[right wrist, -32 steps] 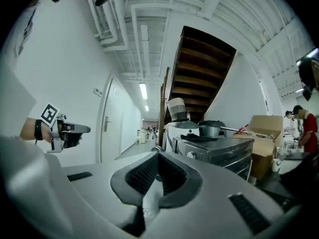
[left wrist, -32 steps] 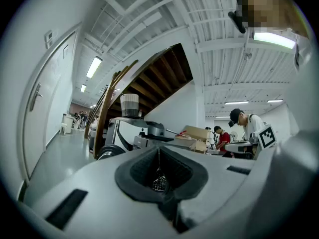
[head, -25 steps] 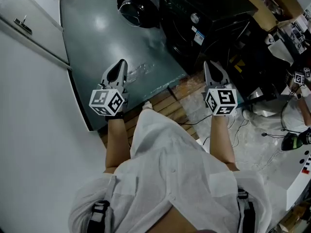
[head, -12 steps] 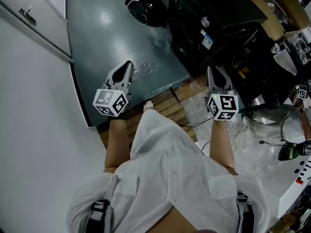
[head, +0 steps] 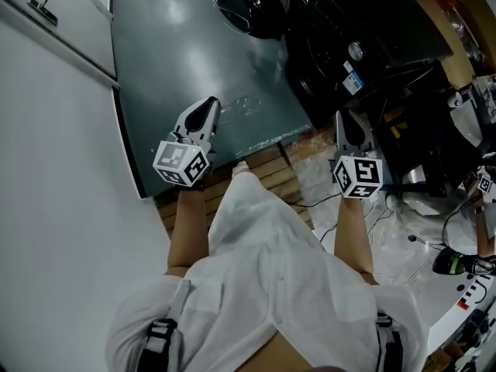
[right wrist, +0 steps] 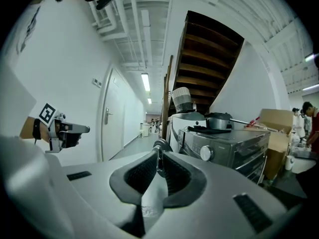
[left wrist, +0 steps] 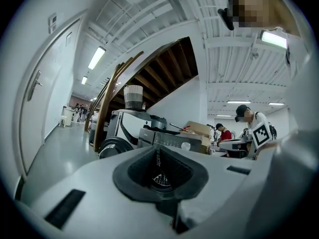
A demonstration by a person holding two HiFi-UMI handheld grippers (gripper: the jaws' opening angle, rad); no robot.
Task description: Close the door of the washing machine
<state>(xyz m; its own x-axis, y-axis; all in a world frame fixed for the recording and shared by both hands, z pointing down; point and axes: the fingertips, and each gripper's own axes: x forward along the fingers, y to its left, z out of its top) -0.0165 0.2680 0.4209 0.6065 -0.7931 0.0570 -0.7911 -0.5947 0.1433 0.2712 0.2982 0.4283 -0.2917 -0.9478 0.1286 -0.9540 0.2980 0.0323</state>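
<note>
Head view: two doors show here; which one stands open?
The round dark washing machine door, swung out over the grey floor at the top. The white door with the lever handle at the left lies flush in its wall, shut.

Workshop or test hall, not a home: washing machine (head: 329,53) by bare wooden staircase (right wrist: 209,54), cardboard box (right wrist: 275,119), loose floor cables (head: 422,241), ceiling strip light (left wrist: 97,58).

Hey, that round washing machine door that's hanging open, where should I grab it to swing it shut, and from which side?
Likely the door's free rim, the edge farthest out from the machine, approached from the grey floor side. It stands swung out over that floor, so this rim is exposed and gives leverage. The shut left gripper must open first.
</note>
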